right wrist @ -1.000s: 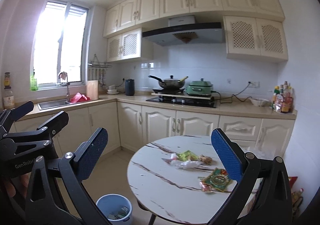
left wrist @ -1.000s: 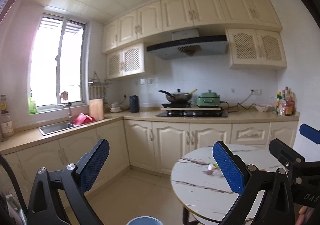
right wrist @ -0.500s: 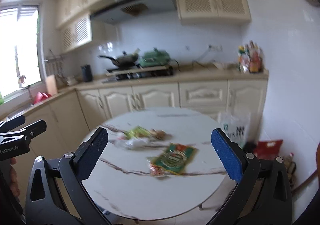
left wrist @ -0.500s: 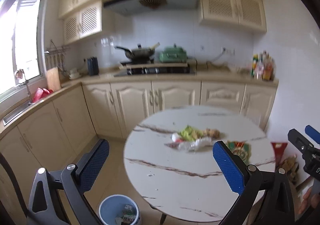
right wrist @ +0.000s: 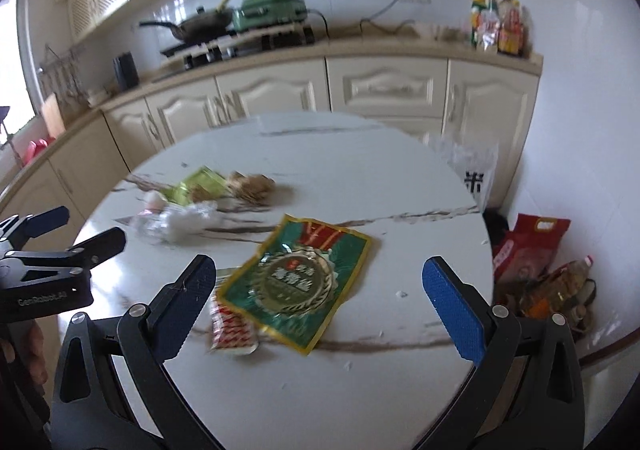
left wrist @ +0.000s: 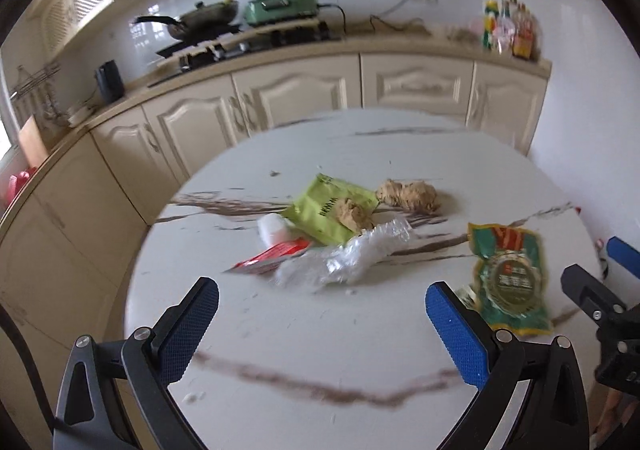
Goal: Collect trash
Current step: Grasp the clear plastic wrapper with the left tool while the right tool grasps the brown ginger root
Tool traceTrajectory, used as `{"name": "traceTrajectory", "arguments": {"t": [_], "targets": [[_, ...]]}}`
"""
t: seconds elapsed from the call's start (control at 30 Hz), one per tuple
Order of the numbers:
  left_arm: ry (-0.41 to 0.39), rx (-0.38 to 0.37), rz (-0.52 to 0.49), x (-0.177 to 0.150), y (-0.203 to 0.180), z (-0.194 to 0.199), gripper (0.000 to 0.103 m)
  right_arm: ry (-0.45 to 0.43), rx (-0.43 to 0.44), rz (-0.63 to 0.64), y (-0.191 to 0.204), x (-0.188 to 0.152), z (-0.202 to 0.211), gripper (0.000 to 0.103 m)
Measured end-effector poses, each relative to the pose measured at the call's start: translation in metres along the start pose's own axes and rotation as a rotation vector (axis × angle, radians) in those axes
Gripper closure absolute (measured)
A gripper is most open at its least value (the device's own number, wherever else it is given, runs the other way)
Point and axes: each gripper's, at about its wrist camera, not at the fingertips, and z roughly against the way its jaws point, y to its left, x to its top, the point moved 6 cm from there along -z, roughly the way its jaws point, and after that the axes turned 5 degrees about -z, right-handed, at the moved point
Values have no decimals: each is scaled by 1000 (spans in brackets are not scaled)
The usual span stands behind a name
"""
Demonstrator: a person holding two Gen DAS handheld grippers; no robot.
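Observation:
Trash lies on a round white marble table [left wrist: 304,338]. A crumpled clear plastic wrap [left wrist: 344,258], a red wrapper [left wrist: 268,260], a light green packet [left wrist: 332,208] and brown crumpled lumps [left wrist: 408,194] form a pile. A dark green foil packet [right wrist: 296,282] lies apart, over a small red-white sachet [right wrist: 232,330]. My left gripper [left wrist: 320,322] is open and empty above the table, short of the plastic wrap. My right gripper [right wrist: 316,298] is open and empty, hovering over the green foil packet.
Cream kitchen cabinets and a counter [left wrist: 360,46] with a wok, a green cooker and bottles stand behind the table. Bags [right wrist: 528,246] and a bottle sit on the floor by the right wall. A white plastic bag [right wrist: 472,166] hangs beyond the table's far edge.
Both grippers have swung down and forward from facing the kitchen to hovering close over the table's trash. The blue bin on the floor has dropped out of view. Both stay open.

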Motion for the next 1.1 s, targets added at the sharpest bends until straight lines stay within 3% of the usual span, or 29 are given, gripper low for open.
{"name": "traceTrajectory", "arguments": {"t": [0.1,0.23,0.3,0.37,0.43,0.63,0.77,1.03,1.1], "targets": [[33,4,-25,14,-5,-33,3,29,-12,-13,-7,1,-18,0],[46,-37,-43,30,-10,-65,18,52,-23,-29,-15,3,-33,0],[57,-56,-56,35,-13,-78,31,61,-24,-30,-17,5,-40,0],[70,-83,-57,39,-15,-88,57,64,-27,-27,-18,5,-43,0],[83,-120,-50,32,-16,-92,77,65,-26,-22,-17,8,-45,0],[25,-198,1,37,1,-82,83,52,-24,54,1,26,-53,0],[-38,-206,54,35,23,-56,84,87,5,111,24,44,-76,0],[-113,-143,128,15,87,-10,83,229,143,195,74,55,-142,0],[-117,-128,153,7,103,-5,83,261,123,209,77,54,-158,0]]}}
